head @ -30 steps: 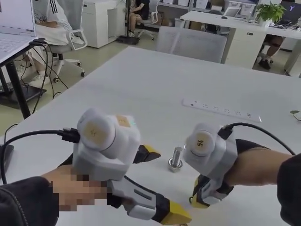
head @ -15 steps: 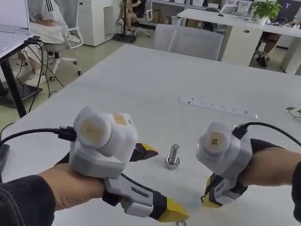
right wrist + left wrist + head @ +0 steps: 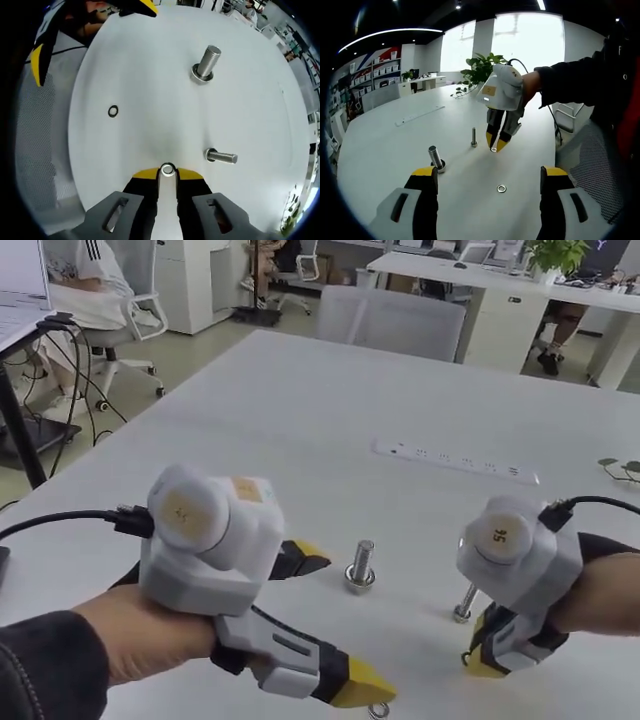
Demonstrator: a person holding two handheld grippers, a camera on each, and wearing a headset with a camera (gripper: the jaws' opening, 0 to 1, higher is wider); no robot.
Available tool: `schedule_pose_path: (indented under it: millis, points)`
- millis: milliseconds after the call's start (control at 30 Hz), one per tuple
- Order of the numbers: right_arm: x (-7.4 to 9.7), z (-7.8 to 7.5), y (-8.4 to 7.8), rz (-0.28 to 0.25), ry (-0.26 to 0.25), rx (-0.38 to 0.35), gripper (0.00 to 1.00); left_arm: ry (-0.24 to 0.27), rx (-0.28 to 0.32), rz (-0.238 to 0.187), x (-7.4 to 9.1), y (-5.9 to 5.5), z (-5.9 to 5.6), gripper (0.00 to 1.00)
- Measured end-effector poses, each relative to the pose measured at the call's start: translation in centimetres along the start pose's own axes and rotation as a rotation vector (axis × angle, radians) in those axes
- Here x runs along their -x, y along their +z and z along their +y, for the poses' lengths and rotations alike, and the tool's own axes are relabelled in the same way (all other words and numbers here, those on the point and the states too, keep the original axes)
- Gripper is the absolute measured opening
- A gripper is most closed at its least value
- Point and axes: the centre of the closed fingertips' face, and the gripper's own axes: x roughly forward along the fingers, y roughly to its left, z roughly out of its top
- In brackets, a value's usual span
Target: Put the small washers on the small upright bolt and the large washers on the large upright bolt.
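Two threaded steel bolts stand on the smooth, matte white table (image 3: pixel 300 420). Large upright bolt (image 3: pixel 360 562): thick shank, a flat metal ring around its foot. Small upright bolt (image 3: pixel 464 602): thin, near the right gripper (image 3: pixel 497 145). Right gripper: yellow-tipped jaws pressed together on a small washer (image 3: pixel 168 169), a thin shiny ring held at the very tips. Left gripper (image 3: pixel 488 173): jaws spread wide, nothing between them. One loose washer (image 3: pixel 501 188), a flat little ring, lies on the table in front of the left gripper. Long white power strip (image 3: pixel 455 460) lies farther back.
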Motion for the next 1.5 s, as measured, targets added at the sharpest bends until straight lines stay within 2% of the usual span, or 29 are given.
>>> schedule_pose_path:
  millis: [300, 700, 1167, 1367, 1500]
  points:
    - [0.5, -1.1, -2.2, 0.015, -0.020, -0.050, 0.13, -0.002, 0.000, 0.003, 0.0, 0.0, -0.1, 0.84]
    - [0.8, -1.4, -2.5, 0.011, -0.023, -0.071, 0.13, -0.004, 0.000, 0.010, -0.1, -0.1, -0.1, 0.84]
    - [3.6, -3.0, -1.5, -0.019, -0.069, -0.064, 0.13, -0.004, 0.000, 0.008, -0.1, -0.1, -0.1, 0.84]
    - [4.8, -3.9, -0.5, -0.032, -0.091, -0.045, 0.13, -0.003, -0.001, 0.005, 0.0, 0.0, -0.1, 0.84]
    - [5.5, -3.9, 0.3, -0.040, -0.104, -0.028, 0.13, -0.002, 0.000, 0.004, 0.0, 0.0, 0.0, 0.84]
